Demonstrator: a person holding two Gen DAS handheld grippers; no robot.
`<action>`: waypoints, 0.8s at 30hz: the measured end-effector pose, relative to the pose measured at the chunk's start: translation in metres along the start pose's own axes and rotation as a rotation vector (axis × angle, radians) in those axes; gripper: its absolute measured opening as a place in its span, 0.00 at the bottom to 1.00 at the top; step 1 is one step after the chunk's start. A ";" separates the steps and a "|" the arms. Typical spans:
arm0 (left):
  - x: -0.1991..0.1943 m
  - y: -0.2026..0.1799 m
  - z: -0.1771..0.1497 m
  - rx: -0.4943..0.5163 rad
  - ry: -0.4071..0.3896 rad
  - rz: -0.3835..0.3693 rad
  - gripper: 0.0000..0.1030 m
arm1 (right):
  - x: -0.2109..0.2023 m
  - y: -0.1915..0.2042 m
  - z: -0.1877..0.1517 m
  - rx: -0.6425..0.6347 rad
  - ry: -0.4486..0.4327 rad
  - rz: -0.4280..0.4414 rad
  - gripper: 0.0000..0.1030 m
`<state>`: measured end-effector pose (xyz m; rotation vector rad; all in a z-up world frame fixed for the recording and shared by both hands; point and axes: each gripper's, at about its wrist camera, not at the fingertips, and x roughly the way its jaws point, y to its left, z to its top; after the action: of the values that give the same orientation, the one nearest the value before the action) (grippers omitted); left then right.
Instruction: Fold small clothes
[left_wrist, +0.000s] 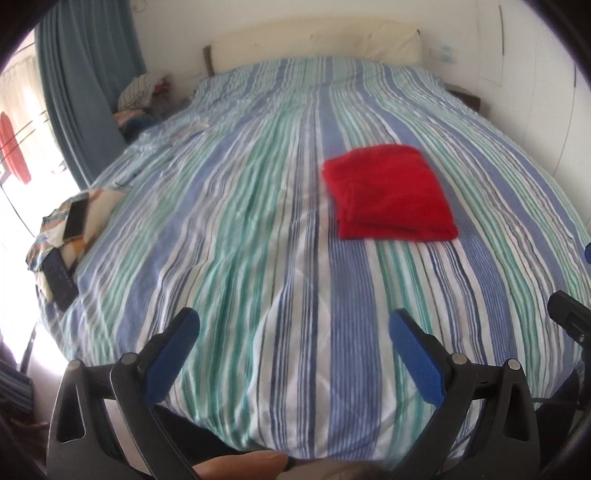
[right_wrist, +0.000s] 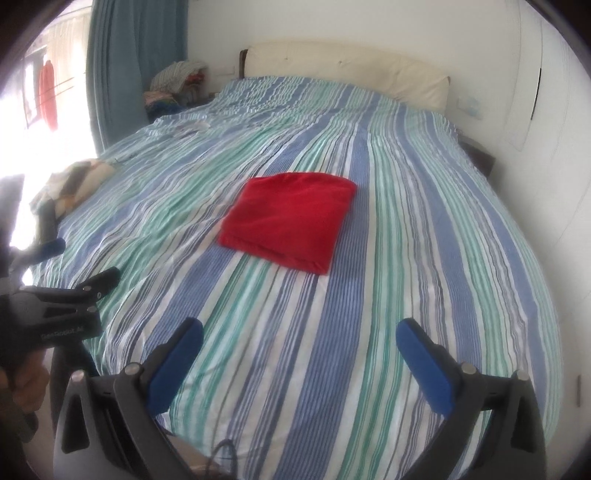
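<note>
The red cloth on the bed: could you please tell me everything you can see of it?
The red cloth is a plain, soft-looking fabric with no print visible, folded into a roughly square stack with layered edges showing along its near side. It lies flat on the striped bedcover, near the middle of the bed. Only the bedcover touches it; both claws, left and right, are open and well short of it.

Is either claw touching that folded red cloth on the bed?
Apart. In both wrist views the left claw and right claw hang open, with bare striped bedspread between their tips and the folded red cloth.
</note>
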<state>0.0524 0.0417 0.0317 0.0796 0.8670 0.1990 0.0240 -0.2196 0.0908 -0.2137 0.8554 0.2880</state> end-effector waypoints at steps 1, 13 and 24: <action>-0.001 -0.002 0.000 0.005 -0.002 0.000 0.99 | -0.001 0.000 0.000 0.001 0.004 0.005 1.00; -0.004 -0.013 0.003 0.037 -0.008 -0.026 0.99 | 0.005 0.002 -0.005 0.005 0.025 0.007 1.00; -0.012 -0.014 0.001 0.022 -0.036 -0.106 0.99 | 0.007 -0.002 -0.003 0.028 0.021 0.018 1.00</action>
<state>0.0476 0.0260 0.0399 0.0575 0.8349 0.0881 0.0270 -0.2207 0.0836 -0.1830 0.8817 0.2912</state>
